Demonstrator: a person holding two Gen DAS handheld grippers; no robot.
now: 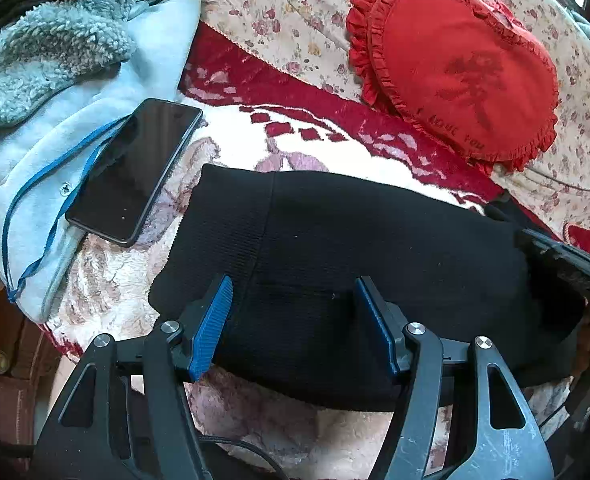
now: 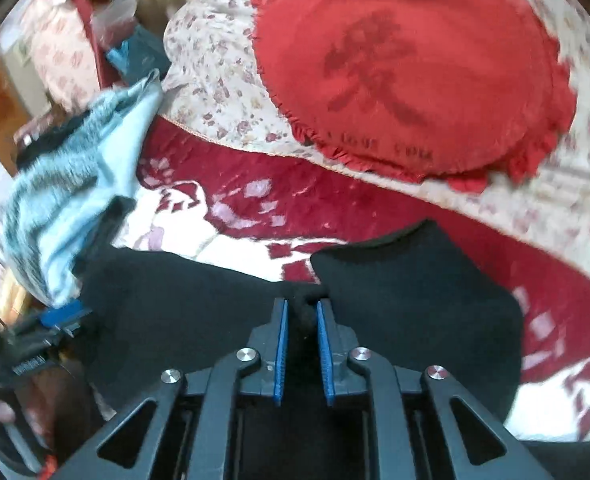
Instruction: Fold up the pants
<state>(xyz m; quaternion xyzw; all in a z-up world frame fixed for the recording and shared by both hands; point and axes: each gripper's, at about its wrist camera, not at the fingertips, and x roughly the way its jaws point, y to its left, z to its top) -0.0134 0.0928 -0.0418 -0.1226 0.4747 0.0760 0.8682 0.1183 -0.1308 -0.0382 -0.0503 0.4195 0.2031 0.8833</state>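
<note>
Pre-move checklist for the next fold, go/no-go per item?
1. Right gripper gripping the black pants: ok, a bunch of fabric sits between the narrow jaws.
2. Left gripper free: ok, jaws wide open over the pants, nothing pinched.
3. Phone clear of the fabric: ok, it lies apart, partly on the light blue fleece jacket.
4. Red heart cushion out of the fold path: ok, behind the pants.
5. Pants lying flat: cannot tell, the near edge is hidden by the grippers.
6. Right wrist view sharp: not ok, blurred.
</note>
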